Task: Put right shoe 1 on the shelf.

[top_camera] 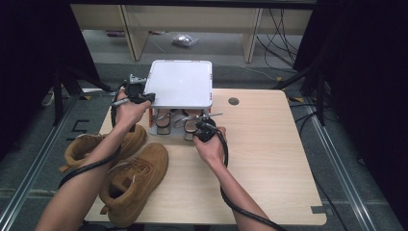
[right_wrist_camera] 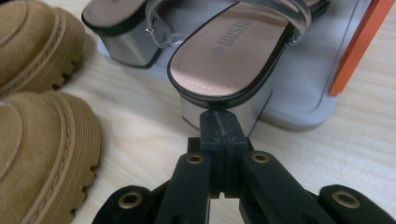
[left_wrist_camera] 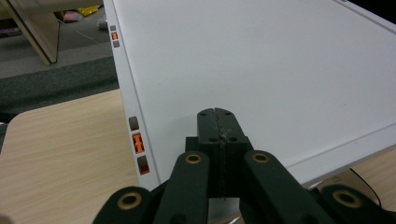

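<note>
A small rack with a white top (top_camera: 180, 83) stands at the back of the table. Its grey base (right_wrist_camera: 303, 102) carries a pair of silver block-heel sandals (top_camera: 163, 120) with beige insoles. My left gripper (top_camera: 146, 97) is at the front left corner of the white top (left_wrist_camera: 261, 70). Seen in the left gripper view, this left gripper (left_wrist_camera: 217, 114) is shut and empty, its tips over the white surface. My right gripper (top_camera: 202, 122) is in front of the sandals. In its own view the right gripper (right_wrist_camera: 218, 116) is shut, with its tips at the heel of the nearer sandal (right_wrist_camera: 233, 51).
Two tan suede boots (top_camera: 103, 147) (top_camera: 137, 180) lie on the left part of the wooden table (top_camera: 269, 159), close to the rack. An orange post (right_wrist_camera: 359, 42) rises from the rack's base. A cable hole (top_camera: 234, 101) sits right of the rack.
</note>
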`<state>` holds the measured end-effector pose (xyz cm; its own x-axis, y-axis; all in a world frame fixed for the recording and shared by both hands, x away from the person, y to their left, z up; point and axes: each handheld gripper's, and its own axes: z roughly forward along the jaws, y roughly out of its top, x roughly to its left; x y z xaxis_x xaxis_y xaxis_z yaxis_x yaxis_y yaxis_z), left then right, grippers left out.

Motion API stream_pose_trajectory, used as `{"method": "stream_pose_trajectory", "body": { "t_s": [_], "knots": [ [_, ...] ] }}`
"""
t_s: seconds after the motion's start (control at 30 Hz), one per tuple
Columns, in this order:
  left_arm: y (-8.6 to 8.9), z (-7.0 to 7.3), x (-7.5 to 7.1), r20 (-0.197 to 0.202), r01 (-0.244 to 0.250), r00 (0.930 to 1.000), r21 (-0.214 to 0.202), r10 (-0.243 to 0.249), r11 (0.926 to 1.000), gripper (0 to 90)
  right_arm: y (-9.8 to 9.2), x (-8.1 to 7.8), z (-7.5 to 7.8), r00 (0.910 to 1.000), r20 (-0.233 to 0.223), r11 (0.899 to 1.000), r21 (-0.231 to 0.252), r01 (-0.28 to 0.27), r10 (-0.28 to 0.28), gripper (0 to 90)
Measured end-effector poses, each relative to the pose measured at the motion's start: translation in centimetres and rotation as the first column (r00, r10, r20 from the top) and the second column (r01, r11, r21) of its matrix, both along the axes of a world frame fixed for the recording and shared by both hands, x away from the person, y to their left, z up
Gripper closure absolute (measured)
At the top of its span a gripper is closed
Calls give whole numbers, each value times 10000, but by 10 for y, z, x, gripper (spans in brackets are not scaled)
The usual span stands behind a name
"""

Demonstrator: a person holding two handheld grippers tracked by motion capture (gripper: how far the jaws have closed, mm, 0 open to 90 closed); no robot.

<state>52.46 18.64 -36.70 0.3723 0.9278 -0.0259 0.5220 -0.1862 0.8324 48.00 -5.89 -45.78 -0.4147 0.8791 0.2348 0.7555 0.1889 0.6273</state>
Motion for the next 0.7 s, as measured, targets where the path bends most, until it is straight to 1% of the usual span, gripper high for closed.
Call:
{"method": "stream_pose_trajectory", "body": {
  "t_s": [0.03, 0.07, 0.1, 0.13, 0.17, 0.2, 0.3, 0.33, 0.4, 0.43, 0.47, 0.5, 0.53, 0.6, 0.67, 0.7],
  "knots": [
    [0, 0, 0, -9, -18, 10000, -33, 18, 10000, 896, 1, 3, 1, 9999, 99, 9999, -140, -25, 26, 900],
    [0, 0, 0, -9, -18, 10000, -33, 18, 10000, 896, 2, 4, 1, 9999, 149, 9999, -154, -1, 3, 900],
    [0, 0, 0, -4, -3, 10000, 0, 3, 10000, 896, 3, 5, 1, 9999, 53, 9999, -89, 97, -97, 900],
    [0, 0, 0, -4, -3, 10000, 0, 3, 10000, 896, 3, 5, 1, 9999, 53, 9999, -89, 97, -97, 900],
    [0, 0, 0, 2, 24, 10000, 32, -24, 10000, 896, 4, 7, 1, 9997, 47, 9997, -27, 224, -224, 900],
    [0, 0, 0, -4, 10, 10000, 16, -10, 10000, 896, 3, 8, -1, 9997, 206, 9997, -210, 112, -108, 900],
    [0, 0, 0, -10, 19, 10000, 23, -19, 10000, 896, 5, 9, -1, 9994, 176, 9995, -62, 308, -307, 900],
    [0, 0, 0, -3, 55, 10000, 116, -55, 9999, 896, 5, 10, -1, 9996, 85, 9997, 26, 263, -263, 900],
    [0, 0, 0, 2, 77, 10000, 161, -77, 9998, 896, 4, 11, -2, 9995, 279, 9997, -176, 156, -151, 900],
    [0, 0, 0, 1, 67, 10000, 127, -67, 9999, 896, 4, 12, -2, 9993, 269, 9996, -149, 254, -250, 900],
    [0, 0, 0, -1, 57, 10000, 85, -57, 9999, 896, 5, 12, -2, 9987, 394, 9993, -151, 328, -322, 900],
    [0, 0, 0, -15, 59, 10000, 75, -59, 10000, 896, 6, 12, -1, 9988, 178, 9989, -54, 464, -463, 900],
    [0, 1, 0, -9, 68, 10000, 95, -68, 9999, 896, 5, 14, -3, 9990, 378, 9993, -271, 263, -252, 900],
    [0, 1, 0, -21, 49, 10000, 88, -49, 9999, 896, 5, 16, -3, 9987, 407, 9993, -214, 306, -297, 900],
    [0, 0, 0, -45, -1, 10000, -22, 1, 10000, 896, 5, 17, -3, 9983, 426, 9989, -204, 417, -408, 900],
    [0, 0, 0, -49, 1, 10000, -29, -1, 10000, 896, 5, 17, -3, 9976, 541, 9986, -301, 441, -424, 900]
  ]
}}
